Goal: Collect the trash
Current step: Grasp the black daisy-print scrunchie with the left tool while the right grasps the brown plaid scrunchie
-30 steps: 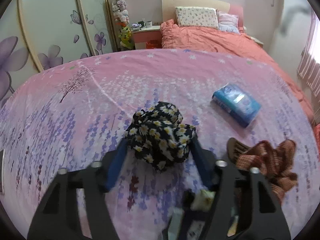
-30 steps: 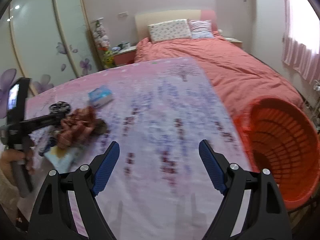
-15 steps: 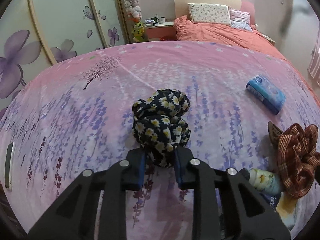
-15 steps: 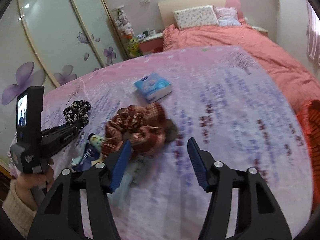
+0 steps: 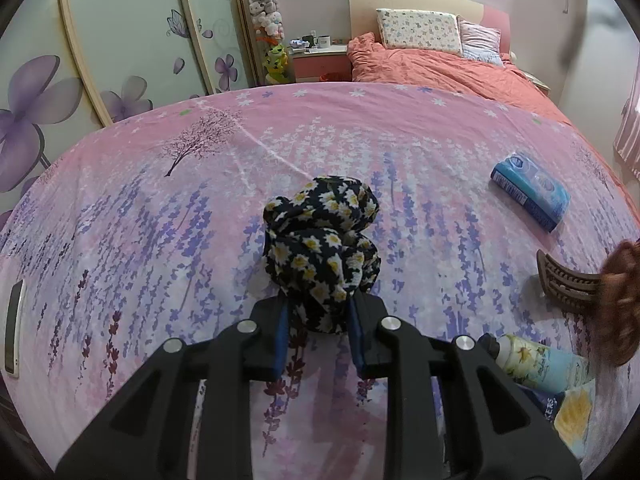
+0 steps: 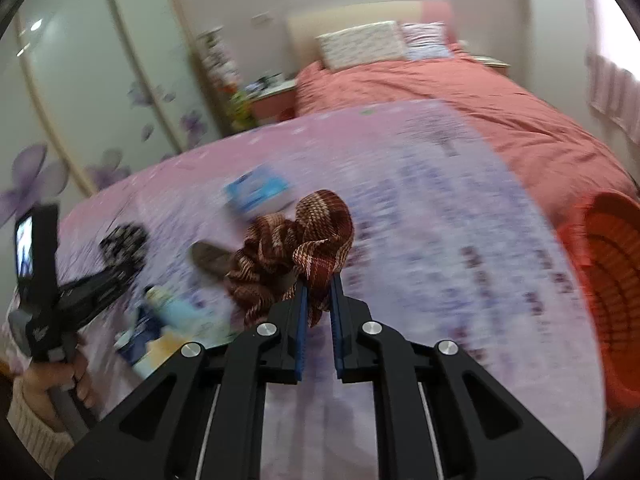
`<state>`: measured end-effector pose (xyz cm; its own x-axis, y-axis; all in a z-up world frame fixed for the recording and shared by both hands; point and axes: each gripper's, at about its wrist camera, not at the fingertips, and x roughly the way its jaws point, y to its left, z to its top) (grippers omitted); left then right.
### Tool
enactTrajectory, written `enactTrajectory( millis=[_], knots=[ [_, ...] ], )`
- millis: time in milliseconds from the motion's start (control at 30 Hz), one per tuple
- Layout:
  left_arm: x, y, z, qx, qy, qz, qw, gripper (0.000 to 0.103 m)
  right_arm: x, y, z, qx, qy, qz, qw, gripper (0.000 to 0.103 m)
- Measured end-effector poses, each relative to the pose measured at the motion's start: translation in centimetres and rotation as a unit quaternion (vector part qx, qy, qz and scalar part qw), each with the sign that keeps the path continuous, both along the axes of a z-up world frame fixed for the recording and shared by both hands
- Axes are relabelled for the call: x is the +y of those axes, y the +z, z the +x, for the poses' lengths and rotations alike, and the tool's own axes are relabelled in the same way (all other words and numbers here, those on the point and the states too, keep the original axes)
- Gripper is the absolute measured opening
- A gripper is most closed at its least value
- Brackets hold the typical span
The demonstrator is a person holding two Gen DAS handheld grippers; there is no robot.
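- You are working over a pink lavender-print bedspread [image 5: 168, 216] in a bedroom.
- An orange basket [image 6: 604, 280] stands at its right edge.
- Your left gripper [image 5: 320, 320] is clenched on the black daisy-print scrunchie [image 5: 320, 240], which lies mid-spread.
- Your right gripper [image 6: 318, 292] is clenched on the red plaid scrunchie [image 6: 296, 248], near a blue tissue pack [image 6: 258, 192].

Two close, downward wrist views; shared bedspread [image 5: 160, 208].
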<state>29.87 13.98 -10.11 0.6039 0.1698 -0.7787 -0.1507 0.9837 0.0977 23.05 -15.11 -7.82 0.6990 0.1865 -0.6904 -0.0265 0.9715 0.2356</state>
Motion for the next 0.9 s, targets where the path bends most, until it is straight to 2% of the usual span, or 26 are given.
enactTrajectory(
  millis=[133,200,233,267,300,333,400,500,667,767,867,900],
  knots=[
    [0.1,0.0,0.0,0.0,0.001,-0.002,1.0,0.027,-2.4,-0.3,0.1,0.012,-0.031,-0.032,0.999,0.012],
    [0.3,-0.1,0.0,0.0,0.002,-0.005,1.0,0.028,-2.7,-0.7,0.0,0.023,-0.027,-0.035,0.999,0.017],
    [0.4,-0.1,-0.1,-0.001,0.003,-0.007,1.0,0.029,-2.8,-0.9,0.0,0.024,-0.025,-0.035,0.999,0.032],
    [0.5,-0.1,-0.1,-0.001,0.004,-0.008,1.0,0.03,-2.9,-1.0,-0.2,0.023,-0.024,-0.036,0.999,0.043],
    [0.5,-0.1,-0.1,-0.001,0.005,-0.009,0.9999,0.03,-2.8,-0.9,-0.4,0.016,-0.023,-0.035,0.999,0.063],
    [0.6,-0.2,-0.2,-0.001,0.006,-0.01,0.9999,0.03,-2.7,-0.8,-0.6,0.008,-0.023,-0.035,0.999,0.073],
    [0.6,-0.1,-0.2,-0.001,0.006,-0.01,0.9999,0.03,-2.4,-0.7,-0.5,0.003,-0.019,-0.034,0.999,0.078],
    [0.6,-0.1,-0.2,-0.001,0.005,-0.009,0.9999,0.03,-1.7,-1.0,0.2,0.011,-0.011,-0.031,0.999,0.09],
    [0.7,-0.1,-0.3,0.0,0.005,-0.008,1.0,0.03,-0.8,-1.9,1.3,0.033,-0.012,-0.049,0.998,0.093],
    [0.8,0.0,-0.3,0.0,0.005,-0.007,1.0,0.03,-0.2,-2.8,2.4,0.049,-0.019,-0.075,0.996,0.093],
    [0.7,0.0,-0.3,0.0,0.006,-0.008,1.0,0.03,-0.3,-3.3,3.2,0.063,-0.026,-0.079,0.995,0.083],
    [0.7,-0.1,-0.3,0.0,0.006,-0.008,1.0,0.03,-0.4,-3.2,3.4,0.061,-0.03,-0.083,0.994,0.074]
  ],
)
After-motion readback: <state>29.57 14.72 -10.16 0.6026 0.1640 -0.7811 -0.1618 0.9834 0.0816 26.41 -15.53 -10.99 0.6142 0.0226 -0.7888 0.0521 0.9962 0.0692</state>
